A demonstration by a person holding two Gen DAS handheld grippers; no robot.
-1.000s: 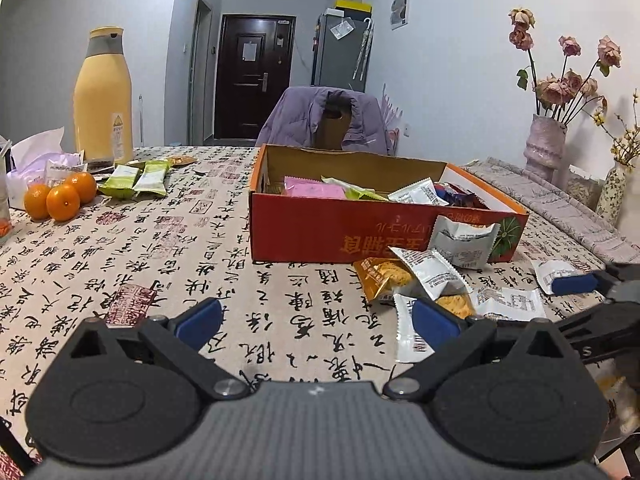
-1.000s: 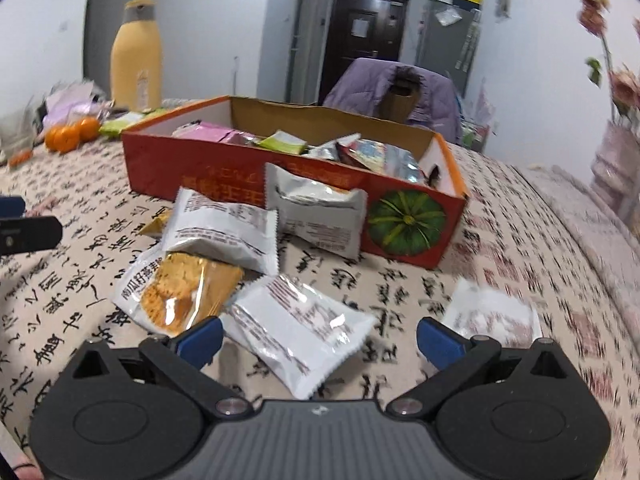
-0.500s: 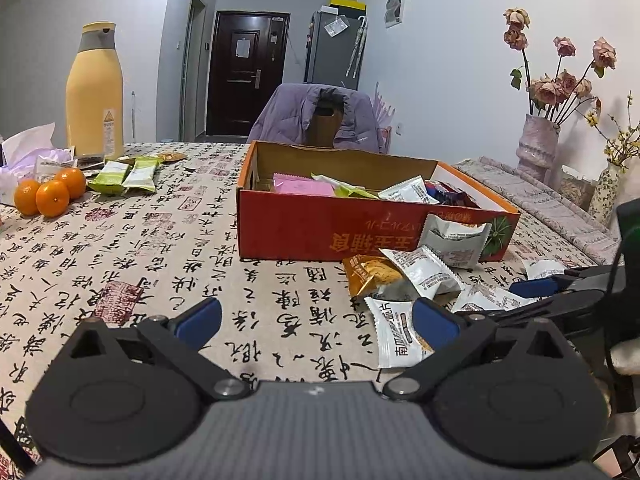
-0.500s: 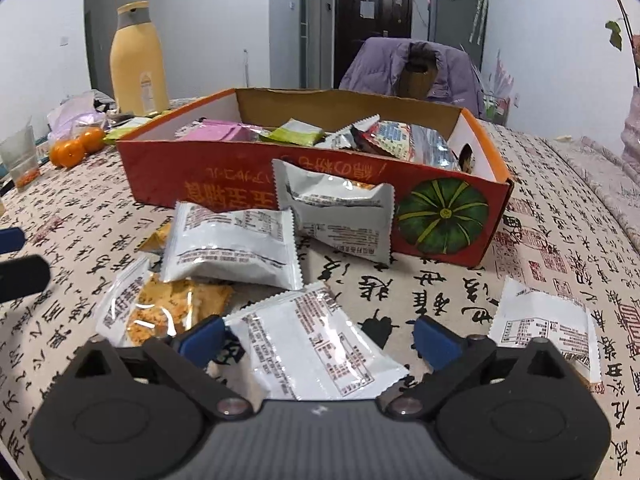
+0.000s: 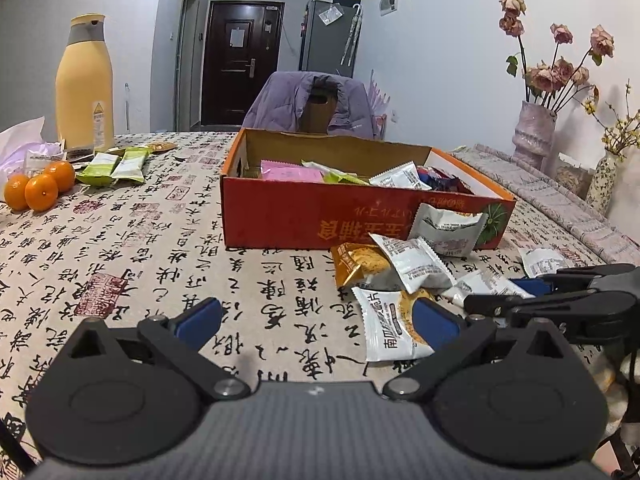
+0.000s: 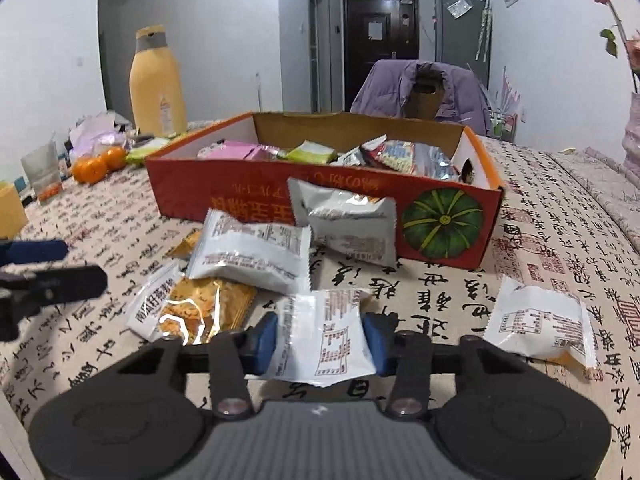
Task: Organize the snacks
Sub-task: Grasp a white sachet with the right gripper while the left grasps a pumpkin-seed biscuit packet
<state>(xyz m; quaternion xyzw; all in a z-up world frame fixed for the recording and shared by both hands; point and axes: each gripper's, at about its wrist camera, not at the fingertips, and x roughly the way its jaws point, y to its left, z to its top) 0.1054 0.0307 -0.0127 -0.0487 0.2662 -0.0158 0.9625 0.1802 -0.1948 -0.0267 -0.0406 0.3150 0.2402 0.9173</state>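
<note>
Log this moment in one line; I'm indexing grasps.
right gripper: jaws closing on white snack packet | left gripper: open, empty | red box: part-filled

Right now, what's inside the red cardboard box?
The red cardboard box holds loose snacks: a pink packet, a green packet and foil wrappers. Anything beneath them is covered.

Right gripper (image 6: 320,338) jaws closing, packet between; left gripper (image 5: 316,318) jaws wide

Both the left gripper (image 5: 316,318) and the right gripper (image 6: 319,338) have matte black linkages, blue finger pads, round silver pivot screws and ribbed grey bases.
</note>
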